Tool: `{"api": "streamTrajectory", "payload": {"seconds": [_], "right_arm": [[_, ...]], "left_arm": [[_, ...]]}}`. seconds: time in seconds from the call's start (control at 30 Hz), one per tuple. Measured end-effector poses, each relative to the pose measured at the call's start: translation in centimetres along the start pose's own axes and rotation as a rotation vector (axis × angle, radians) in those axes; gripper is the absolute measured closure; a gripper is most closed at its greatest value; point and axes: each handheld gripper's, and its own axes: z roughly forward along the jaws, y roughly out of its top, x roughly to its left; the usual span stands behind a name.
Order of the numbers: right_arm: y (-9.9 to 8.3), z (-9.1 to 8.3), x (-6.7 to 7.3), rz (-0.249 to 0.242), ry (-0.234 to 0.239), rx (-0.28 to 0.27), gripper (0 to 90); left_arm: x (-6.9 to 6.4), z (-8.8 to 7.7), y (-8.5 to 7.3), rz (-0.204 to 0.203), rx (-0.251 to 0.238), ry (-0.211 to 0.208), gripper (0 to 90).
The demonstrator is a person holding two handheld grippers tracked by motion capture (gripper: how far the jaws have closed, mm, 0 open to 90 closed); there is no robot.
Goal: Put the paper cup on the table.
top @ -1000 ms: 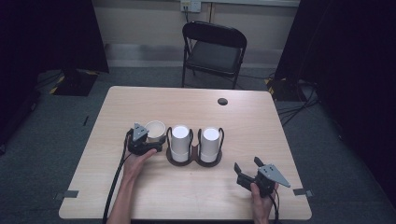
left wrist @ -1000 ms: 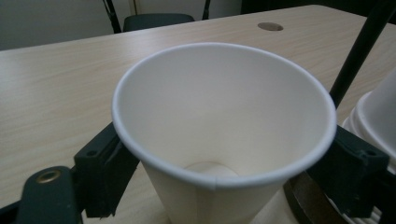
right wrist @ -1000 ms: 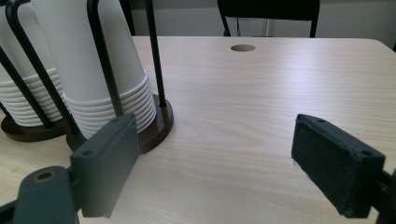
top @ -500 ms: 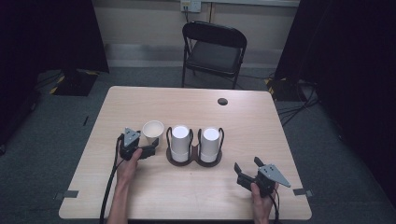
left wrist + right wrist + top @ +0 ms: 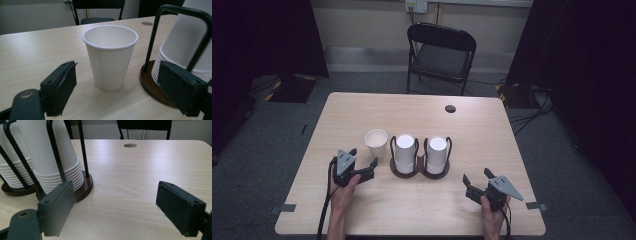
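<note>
A single white paper cup stands upright, mouth up, just left of a dark wire cup holder. The holder carries two stacks of upturned white cups, the left stack and the right stack. My left gripper is open and lies a short way in front of the single cup, not touching it; the cup sits centred between the jaws in the left gripper view. My right gripper is open near the front right of the table, with bare wood between its jaws.
The wooden table has a round cable hole at its far right. A black folding chair stands behind the far edge. Each hand rests by the front edge, with a cable trailing off from the left one.
My left gripper has drawn back from the single cup toward the table's front edge, leaving the cup standing beside the holder. The right gripper has not moved.
</note>
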Motion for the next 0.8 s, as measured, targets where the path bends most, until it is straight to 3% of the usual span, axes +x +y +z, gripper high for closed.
{"api": "streamTrajectory", "payload": {"seconds": [0.23, 0.3, 0.4, 0.47, 0.7, 0.73, 0.8], "right_arm": [[0.0, 0.0, 0.0, 0.002, -0.002, 0.0, 14.4], [0.0, 0.0, 0.0, 0.0, 0.0, 0.001, 14.4], [0.0, 0.1, 0.0, 0.004, 0.002, 0.005, 14.4], [0.0, 0.1, 0.0, 0.004, 0.004, 0.011, 14.5], [0.1, 0.3, 0.0, -0.007, 0.007, 0.027, 14.6], [0.1, 0.3, 0.0, -0.007, 0.005, 0.026, 14.5], [0.1, 0.3, 0.0, -0.007, 0.003, 0.025, 14.6]], "left_arm": [[-1.8, -2.6, -1.0, -0.002, -0.03, 0.011, 15.4], [-2.2, -3.1, -1.2, 0.018, -0.029, 0.014, 15.4], [-2.5, -3.1, -1.8, 0.008, -0.029, 0.003, 15.5], [-2.6, -2.9, -2.2, -0.02, -0.029, -0.021, 15.3], [-3.2, -2.7, -3.3, -0.012, -0.036, 0.023, 15.7], [-3.3, -3.0, -3.4, -0.006, -0.054, 0.048, 15.1], [-3.3, -2.9, -3.4, -0.005, -0.054, 0.042, 15.4]]}}
